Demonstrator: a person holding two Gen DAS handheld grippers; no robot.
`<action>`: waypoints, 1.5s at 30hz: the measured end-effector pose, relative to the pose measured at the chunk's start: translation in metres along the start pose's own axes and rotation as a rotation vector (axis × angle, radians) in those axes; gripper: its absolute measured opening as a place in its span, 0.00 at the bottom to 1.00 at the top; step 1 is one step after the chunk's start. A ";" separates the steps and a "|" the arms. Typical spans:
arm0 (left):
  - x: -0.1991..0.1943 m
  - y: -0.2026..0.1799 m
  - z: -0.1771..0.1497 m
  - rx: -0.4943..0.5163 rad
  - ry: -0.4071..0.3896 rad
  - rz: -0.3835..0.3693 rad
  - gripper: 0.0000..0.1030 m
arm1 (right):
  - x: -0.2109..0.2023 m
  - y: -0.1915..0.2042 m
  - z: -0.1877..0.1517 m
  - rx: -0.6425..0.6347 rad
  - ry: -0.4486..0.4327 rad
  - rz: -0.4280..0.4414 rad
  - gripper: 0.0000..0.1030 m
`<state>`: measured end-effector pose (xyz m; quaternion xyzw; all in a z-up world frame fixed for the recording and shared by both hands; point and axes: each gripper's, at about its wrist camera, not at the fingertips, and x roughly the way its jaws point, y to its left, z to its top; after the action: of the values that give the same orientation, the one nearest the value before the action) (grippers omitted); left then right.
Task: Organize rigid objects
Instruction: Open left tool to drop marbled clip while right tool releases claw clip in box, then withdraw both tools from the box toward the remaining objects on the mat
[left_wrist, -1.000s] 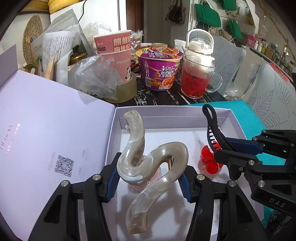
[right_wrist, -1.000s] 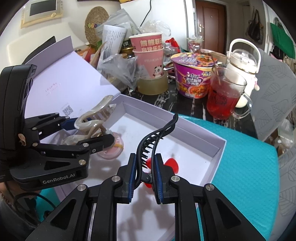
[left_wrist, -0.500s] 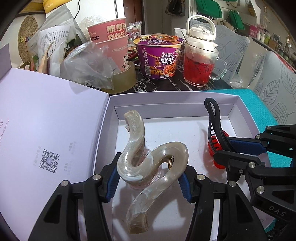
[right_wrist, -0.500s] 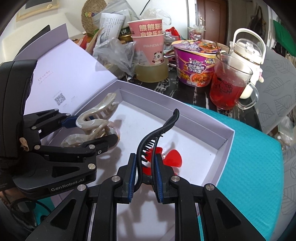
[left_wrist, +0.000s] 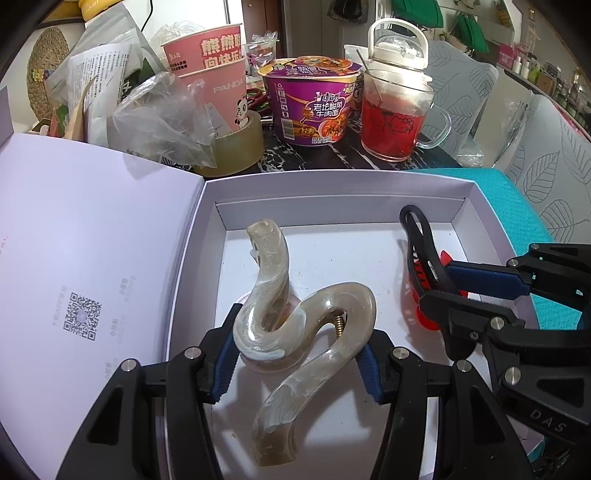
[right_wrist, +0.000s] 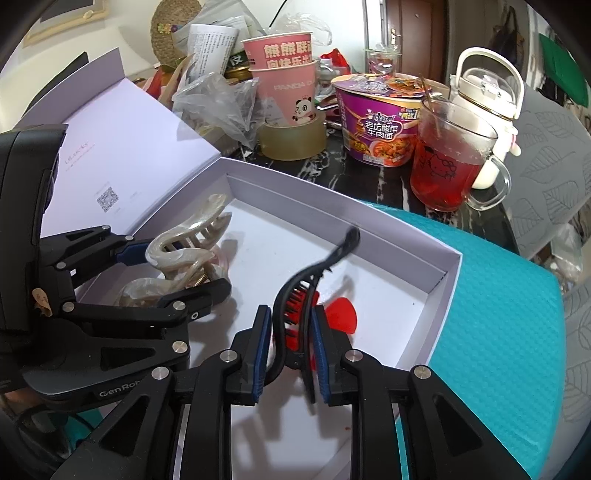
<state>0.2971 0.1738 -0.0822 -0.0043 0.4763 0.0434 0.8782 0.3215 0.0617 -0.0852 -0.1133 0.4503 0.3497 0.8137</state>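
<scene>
My left gripper (left_wrist: 295, 360) is shut on a pearly beige hair claw (left_wrist: 295, 317), held low inside the open white box (left_wrist: 332, 192); the claw also shows in the right wrist view (right_wrist: 184, 247). My right gripper (right_wrist: 290, 347) is shut on a black hair clip (right_wrist: 306, 280), held over the box's right half; the clip also shows in the left wrist view (left_wrist: 421, 251). A red plastic piece (right_wrist: 341, 314) lies on the box floor under the black clip. A pinkish round thing under the beige claw is mostly hidden.
The box lid (left_wrist: 85, 258) lies open to the left. Behind the box stand a tape roll (left_wrist: 236, 147), pink paper cups (left_wrist: 218, 74), a purple noodle bowl (left_wrist: 314, 103) and a glass mug of red drink (left_wrist: 395, 118). A teal mat (right_wrist: 498, 314) lies on the right.
Both grippers have moved down and closer to the box floor with their clips still held. The black clip sits lower over the red piece.
</scene>
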 end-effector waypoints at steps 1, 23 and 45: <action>0.000 0.000 0.000 -0.003 0.002 -0.001 0.53 | 0.000 0.000 0.000 0.004 0.002 0.001 0.28; -0.033 0.013 0.003 -0.080 -0.046 0.031 0.66 | -0.026 0.009 0.004 -0.021 -0.057 -0.043 0.30; -0.140 0.004 -0.009 -0.101 -0.196 0.049 0.66 | -0.125 0.035 -0.012 -0.036 -0.188 -0.093 0.30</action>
<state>0.2132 0.1672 0.0305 -0.0326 0.3853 0.0892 0.9179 0.2468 0.0228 0.0142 -0.1153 0.3600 0.3286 0.8655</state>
